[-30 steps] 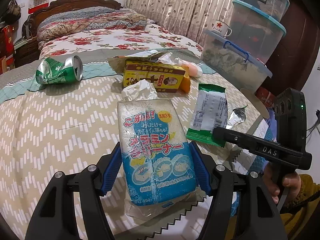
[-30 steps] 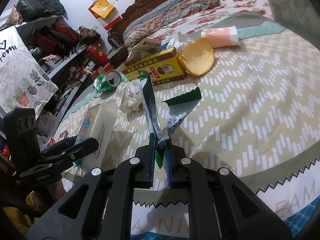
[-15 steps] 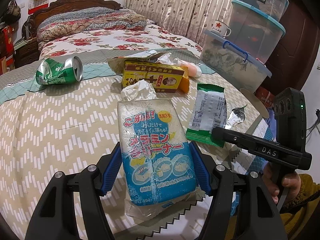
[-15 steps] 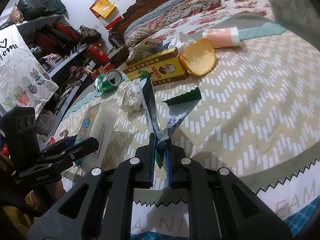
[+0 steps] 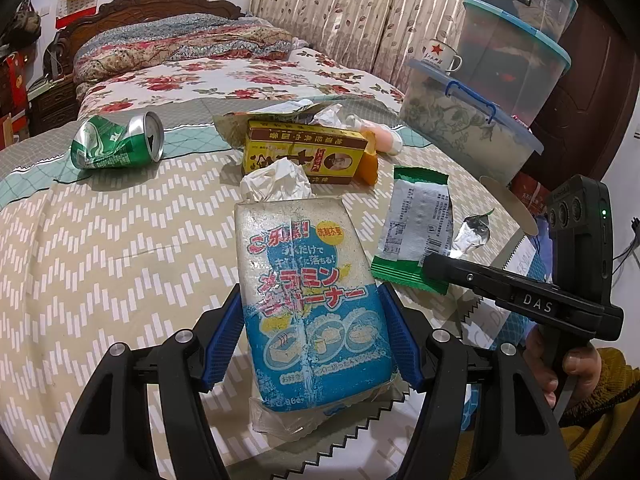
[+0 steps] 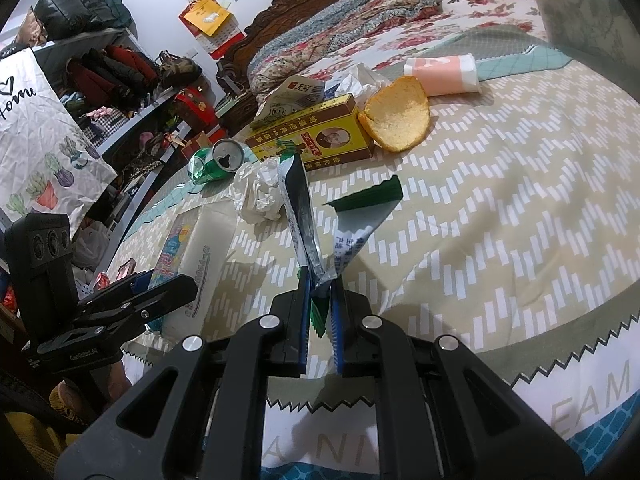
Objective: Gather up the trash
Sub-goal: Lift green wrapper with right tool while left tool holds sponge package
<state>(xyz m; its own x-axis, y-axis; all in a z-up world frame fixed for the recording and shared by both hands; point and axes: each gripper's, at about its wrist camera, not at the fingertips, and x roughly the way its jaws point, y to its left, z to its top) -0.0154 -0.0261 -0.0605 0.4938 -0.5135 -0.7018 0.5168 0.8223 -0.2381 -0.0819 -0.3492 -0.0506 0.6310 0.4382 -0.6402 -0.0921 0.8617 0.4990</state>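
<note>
Two grippers work over a zigzag-patterned bedspread (image 5: 120, 248) strewn with trash. At the lower centre of the left wrist view, the left gripper (image 5: 312, 332) has its blue pads pressed on both long sides of a blue-and-white sponge packet (image 5: 308, 296). At the lower centre of the right wrist view, the right gripper (image 6: 320, 300) is pinched nearly closed on the end of a green-edged wrapper (image 6: 304, 216). Farther up the frame lie a crumpled tissue (image 5: 278, 180), a yellow box (image 5: 304, 152) and a crushed green can (image 5: 116, 142).
</note>
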